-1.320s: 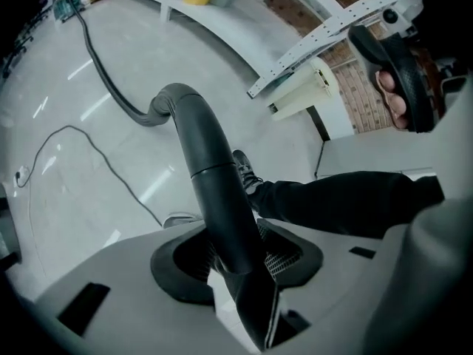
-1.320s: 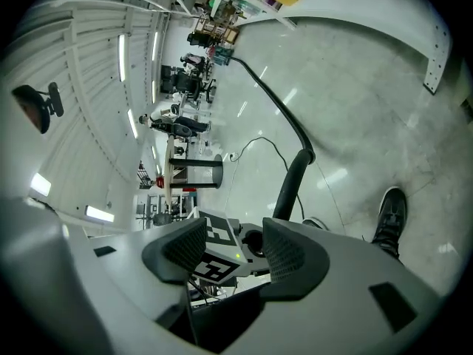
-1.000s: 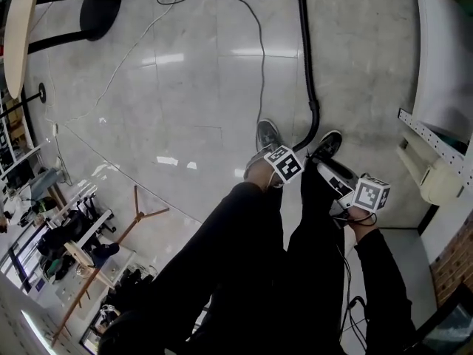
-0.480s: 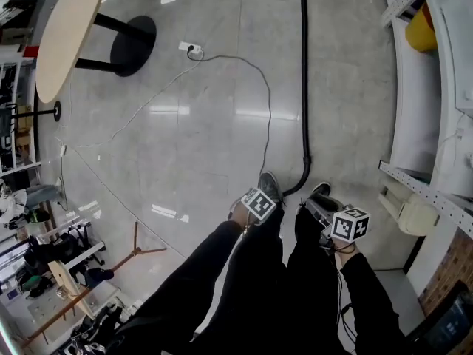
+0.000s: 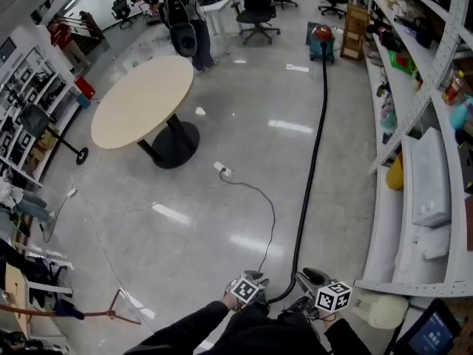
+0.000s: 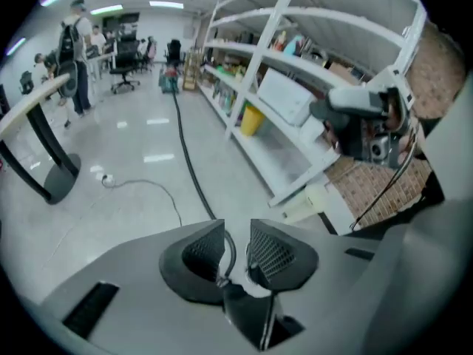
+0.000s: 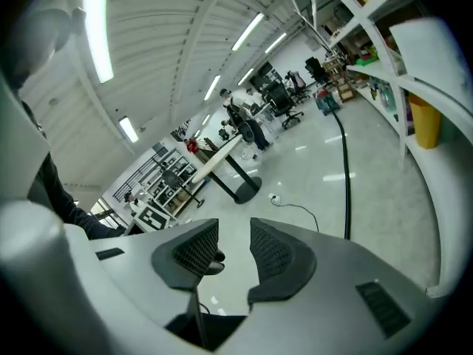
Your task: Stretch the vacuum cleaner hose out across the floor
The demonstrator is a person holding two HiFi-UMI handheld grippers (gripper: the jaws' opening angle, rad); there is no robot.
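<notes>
The black vacuum hose [image 5: 310, 168] lies in a long, nearly straight line on the floor, from the vacuum cleaner [image 5: 322, 41] at the far end to a curl by my feet [image 5: 279, 296]. My left gripper [image 5: 250, 283] and right gripper [image 5: 314, 287] hang above that near end, on either side of it. In the left gripper view the jaws [image 6: 236, 254] have just been closing and stand a little apart; the hose [image 6: 188, 161] on the floor shows through the gap, untouched. The right jaws [image 7: 233, 254] have also been closing, with a narrow gap and nothing between them.
A round wooden table [image 5: 144, 98] on a black foot stands at the left. A white power plug and thin cable [image 5: 224, 171] trail across the floor toward my feet. White shelving [image 5: 414, 161] lines the right side. Office chairs and a person [image 5: 185, 21] are far off.
The head view has swung up from my feet to the whole room. Both grippers have risen from the hose's end by my shoes, and the hose stays on the floor.
</notes>
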